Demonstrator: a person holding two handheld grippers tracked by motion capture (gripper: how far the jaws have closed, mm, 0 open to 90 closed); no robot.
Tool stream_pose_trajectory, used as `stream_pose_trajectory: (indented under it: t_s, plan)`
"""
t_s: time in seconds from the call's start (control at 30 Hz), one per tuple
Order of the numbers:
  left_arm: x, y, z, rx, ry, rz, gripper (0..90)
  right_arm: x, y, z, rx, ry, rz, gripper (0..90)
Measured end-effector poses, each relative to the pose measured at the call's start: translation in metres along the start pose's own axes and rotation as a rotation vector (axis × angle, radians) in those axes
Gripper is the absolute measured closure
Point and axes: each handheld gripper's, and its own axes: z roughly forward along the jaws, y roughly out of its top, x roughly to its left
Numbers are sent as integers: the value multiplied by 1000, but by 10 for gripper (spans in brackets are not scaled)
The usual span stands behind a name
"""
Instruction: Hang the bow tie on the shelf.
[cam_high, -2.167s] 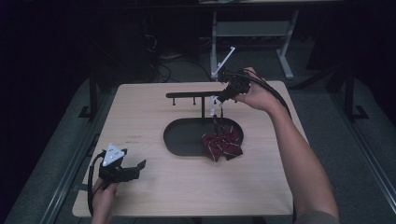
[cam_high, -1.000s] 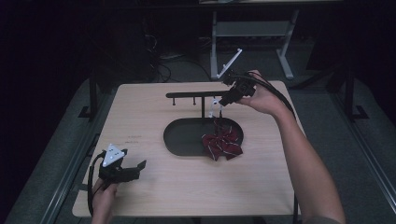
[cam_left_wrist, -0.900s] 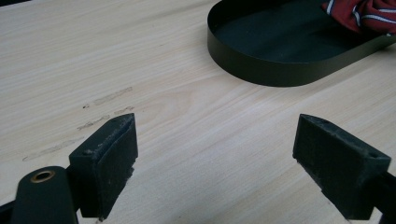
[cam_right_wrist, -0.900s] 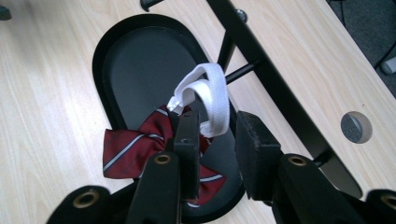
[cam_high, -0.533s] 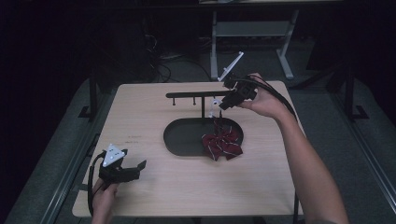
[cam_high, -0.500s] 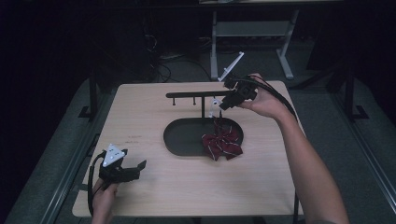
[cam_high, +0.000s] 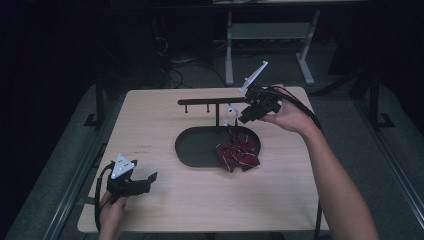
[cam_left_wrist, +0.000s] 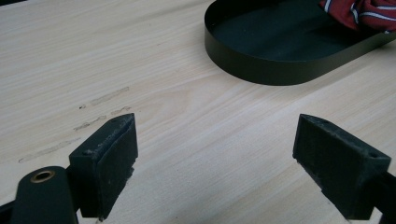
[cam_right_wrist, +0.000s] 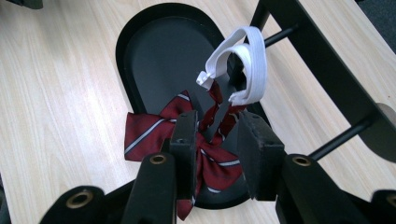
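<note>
Black oval tray (cam_high: 192, 150) on desk (cam_high: 165, 115): holds red striped bow tie (cam_high: 239, 154). Right tool (cam_high: 246, 116) jaws slightly parted, gripping nothing; left tool (cam_high: 145, 181) wide open.

One wooden surface (cam_high: 165, 125) carries one black oval tray (cam_high: 192, 150) at centre, with one black rack (cam_high: 212, 102) at its 12 o'clock edge. One red striped bow tie (cam_high: 238, 154) lies at the tray's 3 o'clock end, with one white elastic loop (cam_right_wrist: 243, 60). Two tools: the left tool (cam_high: 134, 181) at 8 o'clock and the right tool (cam_high: 248, 114) at 1 o'clock.
</note>
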Motion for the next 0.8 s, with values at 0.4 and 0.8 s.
stream_pose_trajectory:
  t_s: [0.4, 0.8]
  plan:
    - [-1, 0, 0, 1, 0, 1, 136, 5, -19, 5, -14, 27, 19, 663]
    - [-2, 1, 0, 5, -1, 9, 135, 8, -38, 9, -24, 41, 34, 659]
